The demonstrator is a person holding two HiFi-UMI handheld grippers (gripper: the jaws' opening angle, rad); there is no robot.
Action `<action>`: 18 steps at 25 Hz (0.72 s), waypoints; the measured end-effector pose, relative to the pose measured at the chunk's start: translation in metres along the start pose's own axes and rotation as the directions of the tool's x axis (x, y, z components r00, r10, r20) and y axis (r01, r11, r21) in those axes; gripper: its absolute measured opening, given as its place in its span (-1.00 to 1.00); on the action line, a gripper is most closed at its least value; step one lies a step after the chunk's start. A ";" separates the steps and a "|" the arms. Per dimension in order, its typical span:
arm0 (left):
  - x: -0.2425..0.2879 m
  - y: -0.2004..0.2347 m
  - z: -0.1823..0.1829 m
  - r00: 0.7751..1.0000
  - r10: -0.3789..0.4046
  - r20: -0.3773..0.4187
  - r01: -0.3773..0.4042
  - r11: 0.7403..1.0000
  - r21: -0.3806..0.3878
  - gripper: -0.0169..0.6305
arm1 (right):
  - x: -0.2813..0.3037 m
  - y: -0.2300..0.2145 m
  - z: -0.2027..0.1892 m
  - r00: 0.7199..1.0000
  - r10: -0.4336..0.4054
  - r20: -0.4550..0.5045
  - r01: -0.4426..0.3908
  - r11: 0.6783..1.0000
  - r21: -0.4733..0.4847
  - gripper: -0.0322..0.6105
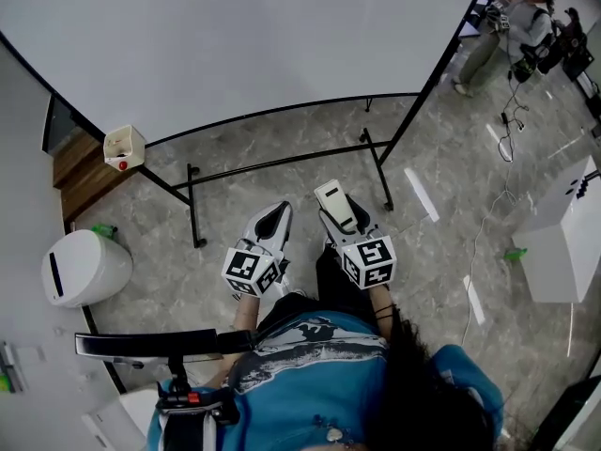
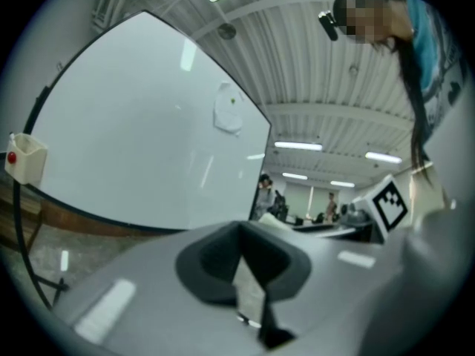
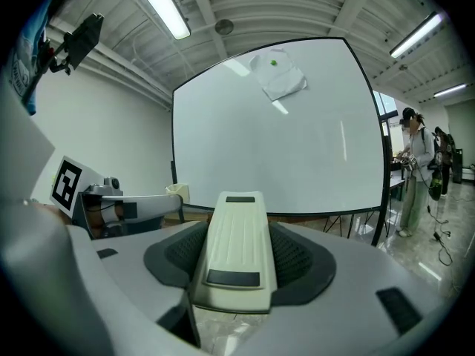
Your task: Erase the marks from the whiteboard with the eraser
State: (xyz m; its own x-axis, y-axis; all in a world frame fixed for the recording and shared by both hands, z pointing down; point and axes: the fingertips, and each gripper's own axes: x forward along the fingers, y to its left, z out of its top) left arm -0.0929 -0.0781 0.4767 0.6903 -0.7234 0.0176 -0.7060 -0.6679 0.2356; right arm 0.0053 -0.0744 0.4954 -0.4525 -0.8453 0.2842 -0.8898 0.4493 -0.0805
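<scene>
The right gripper (image 3: pixel 239 264), fingers clamped on the pale eraser (image 3: pixel 236 228), points it toward the whiteboard (image 3: pixel 282 147) at 12 o'clock, apparently readied for wiping, while the left gripper (image 2: pixel 249 277), fingers pressed together on nothing, idles at its 9 o'clock.

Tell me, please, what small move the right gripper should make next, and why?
Probably raise the right gripper forward toward the large white whiteboard. Its jaws clamp the cream plastic eraser, which is short of the board. The only blemish visible is a pale patch with a green dot high on it, so that seems the target.
</scene>
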 end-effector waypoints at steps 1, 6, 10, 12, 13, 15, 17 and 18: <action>0.008 0.007 0.000 1.000 0.012 0.002 -0.012 1.000 0.001 -0.94 | 0.009 -0.008 0.003 1.000 0.007 0.002 -0.007 1.000 -0.004 -0.08; 0.058 0.034 0.010 0.998 0.062 0.014 -0.062 0.998 0.005 -0.94 | 0.054 -0.054 0.029 0.998 0.054 0.022 -0.053 0.998 -0.020 -0.08; 0.105 0.051 0.031 0.994 0.100 0.052 -0.101 0.995 0.010 -0.94 | 0.089 -0.097 0.062 0.995 0.088 0.046 -0.085 0.995 -0.054 -0.08; 0.128 0.059 0.038 0.992 0.113 0.061 -0.114 0.993 0.014 -0.94 | 0.105 -0.118 0.080 0.993 0.100 0.067 -0.096 0.993 -0.065 -0.08; 0.139 0.063 0.040 0.991 0.116 0.064 -0.118 0.993 0.015 -0.94 | 0.113 -0.128 0.090 0.991 0.105 0.079 -0.099 0.992 -0.073 -0.08; 0.161 0.070 0.044 0.990 0.123 0.066 -0.124 0.992 0.017 -0.94 | 0.128 -0.148 0.108 0.988 0.110 0.106 -0.100 0.990 -0.095 -0.08; 0.182 0.077 0.046 0.990 0.128 0.066 -0.130 0.991 0.018 -0.94 | 0.141 -0.167 0.128 0.984 0.114 0.134 -0.098 0.988 -0.121 -0.08; 0.192 0.079 0.048 0.989 0.130 0.066 -0.132 0.991 0.020 -0.94 | 0.147 -0.176 0.138 0.982 0.117 0.150 -0.097 0.986 -0.132 -0.08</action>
State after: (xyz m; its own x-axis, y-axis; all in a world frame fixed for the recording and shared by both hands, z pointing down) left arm -0.0241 -0.2780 0.4524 0.5805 -0.8141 -0.0163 -0.7937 -0.5703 0.2115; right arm 0.0869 -0.3171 0.4189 -0.5574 -0.8206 0.1261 -0.8257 0.5638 0.0195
